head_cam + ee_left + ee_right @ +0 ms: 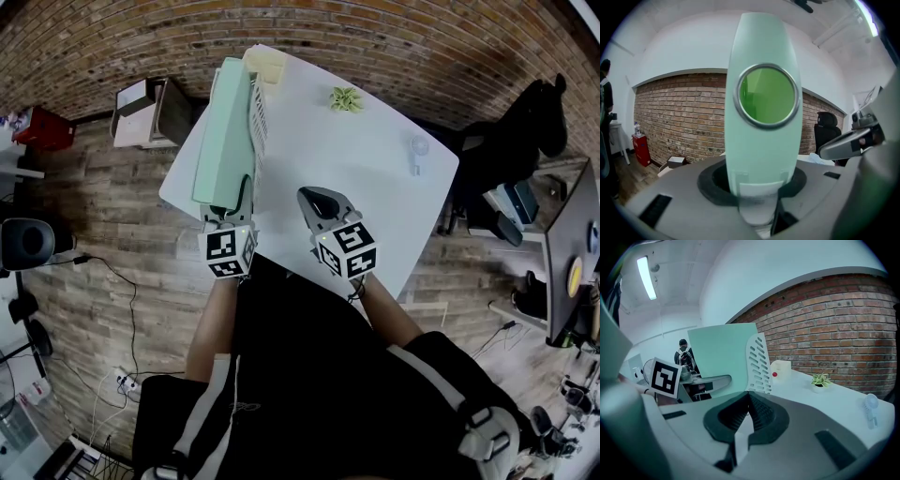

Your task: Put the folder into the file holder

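The mint-green folder point(225, 131) stands upright along the far left edge of the white desk point(375, 178), with its spine end turned toward the person. Its flat cover lies just beside the left face of the white file holder point(259, 117), whose slotted wall covers part of the folder in the right gripper view. Whether the folder sits fully inside the holder cannot be told.

The left tool point(230, 208) grips the near end of the folder's spine. In the left gripper view the spine, with its round ring hole, rises between the jaws, and the dark pads point(708, 180) lie against both of its sides.

The right tool point(319, 199) hangs over the near middle of the desk, to the right of the folder and apart from it. Its jaws are closed together with nothing between them.

Farther back on the desk, a cream box point(267, 66) stands just beyond the holder and a small potted plant point(345, 97) sits to its right. A small white fan point(417, 150) lies near the right edge. A brick wall point(394, 47) runs behind the desk.
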Action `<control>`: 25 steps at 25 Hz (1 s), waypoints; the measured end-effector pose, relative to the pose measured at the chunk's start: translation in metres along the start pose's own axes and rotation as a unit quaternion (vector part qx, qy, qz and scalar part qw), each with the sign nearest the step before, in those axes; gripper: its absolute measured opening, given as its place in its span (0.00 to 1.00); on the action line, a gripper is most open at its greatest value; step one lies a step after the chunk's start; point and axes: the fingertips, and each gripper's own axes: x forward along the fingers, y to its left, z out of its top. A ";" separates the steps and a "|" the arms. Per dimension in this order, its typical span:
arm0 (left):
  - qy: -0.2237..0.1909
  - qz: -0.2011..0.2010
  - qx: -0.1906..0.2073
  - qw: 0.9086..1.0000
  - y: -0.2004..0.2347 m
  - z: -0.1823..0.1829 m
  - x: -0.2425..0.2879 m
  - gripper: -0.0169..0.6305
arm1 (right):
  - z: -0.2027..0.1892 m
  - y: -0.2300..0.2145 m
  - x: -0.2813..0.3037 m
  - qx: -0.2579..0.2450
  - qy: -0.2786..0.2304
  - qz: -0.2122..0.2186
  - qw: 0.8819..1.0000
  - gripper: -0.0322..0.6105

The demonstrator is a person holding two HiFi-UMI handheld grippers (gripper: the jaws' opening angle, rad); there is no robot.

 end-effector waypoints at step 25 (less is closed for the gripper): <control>0.048 0.009 0.012 0.999 -0.005 -0.022 -0.002 0.32 | -0.002 0.005 -0.015 -0.006 -0.009 0.010 1.000 0.06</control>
